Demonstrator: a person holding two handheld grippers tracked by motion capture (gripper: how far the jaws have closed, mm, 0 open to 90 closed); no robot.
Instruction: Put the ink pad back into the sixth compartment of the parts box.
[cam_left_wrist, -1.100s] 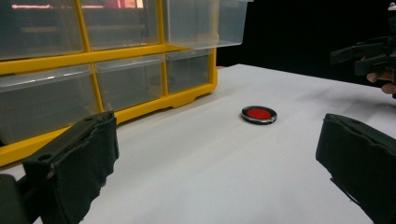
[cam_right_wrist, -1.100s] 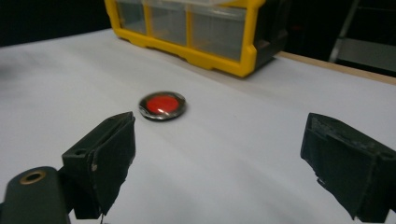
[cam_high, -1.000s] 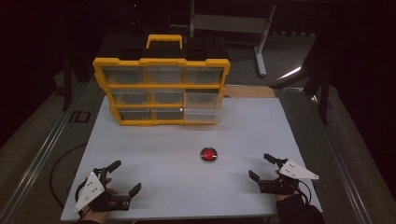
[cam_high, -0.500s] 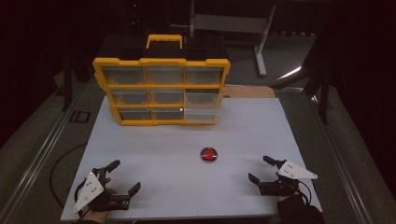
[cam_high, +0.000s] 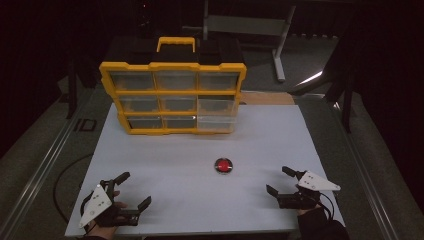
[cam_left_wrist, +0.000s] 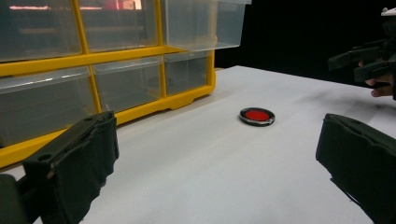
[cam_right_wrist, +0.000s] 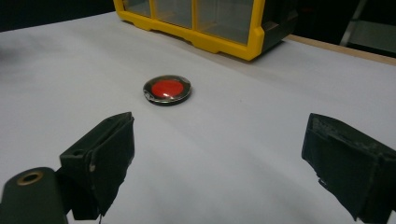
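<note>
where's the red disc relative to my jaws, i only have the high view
Observer: In the right gripper view the red disc lies ahead and left of the open right gripper, apart from both jaws.
Operator: is it lying flat
Observer: Yes, the left gripper view shows its dark rim resting flat on the white table.
Operator: any drawer sticking out
Observer: In the left gripper view the right-hand drawer of the yellow organizer juts forward of the frame.
Operator: left jaws open too
Observer: Yes, the left gripper is spread wide with nothing between its jaws.
</note>
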